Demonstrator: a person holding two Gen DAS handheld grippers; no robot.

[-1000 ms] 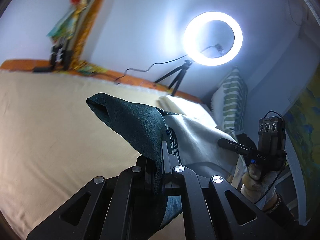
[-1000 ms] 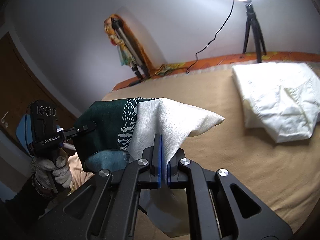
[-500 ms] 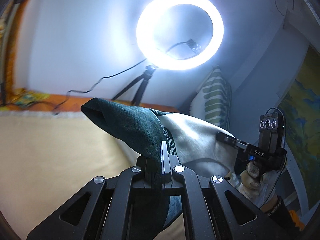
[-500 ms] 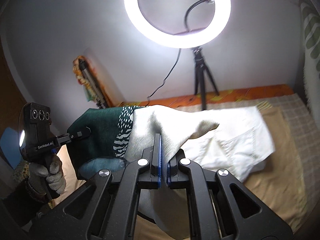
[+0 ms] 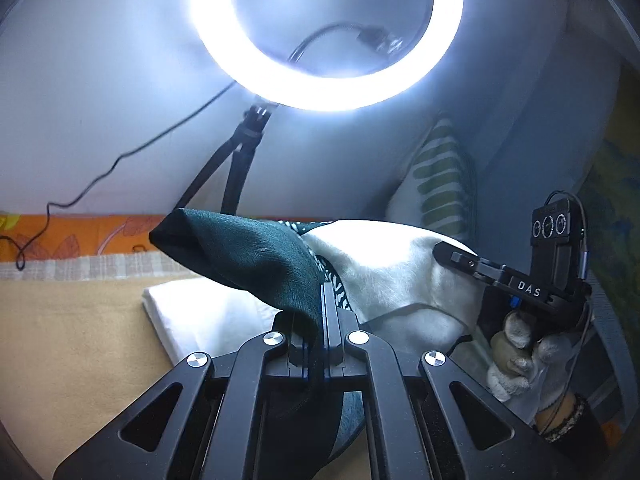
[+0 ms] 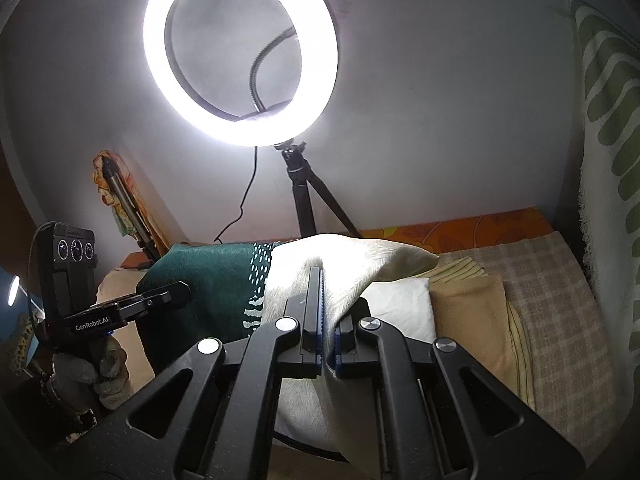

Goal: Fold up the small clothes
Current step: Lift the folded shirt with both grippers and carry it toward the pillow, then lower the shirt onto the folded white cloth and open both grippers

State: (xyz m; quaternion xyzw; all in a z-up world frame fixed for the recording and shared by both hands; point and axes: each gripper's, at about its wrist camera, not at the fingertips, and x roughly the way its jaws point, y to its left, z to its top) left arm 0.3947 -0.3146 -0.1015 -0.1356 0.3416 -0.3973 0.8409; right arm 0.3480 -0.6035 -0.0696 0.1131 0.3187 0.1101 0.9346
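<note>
From the left wrist, the left tool [image 5: 316,336] pinches the dark green end of the green-and-cream garment [image 5: 256,256], held up above the bed [image 5: 72,340] and a folded white cloth [image 5: 208,316]. From the right wrist, the right tool [image 6: 327,320] is pressed together on the garment's cream end, a lit ring light [image 6: 240,52] beyond.

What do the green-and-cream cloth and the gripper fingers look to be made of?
The green-and-cream cloth looks like a woven fabric with a slight sheen: fine slubby threads catch the light. The fingers of the left hand-held gripper look like matte black plastic, possibly metal.
</note>
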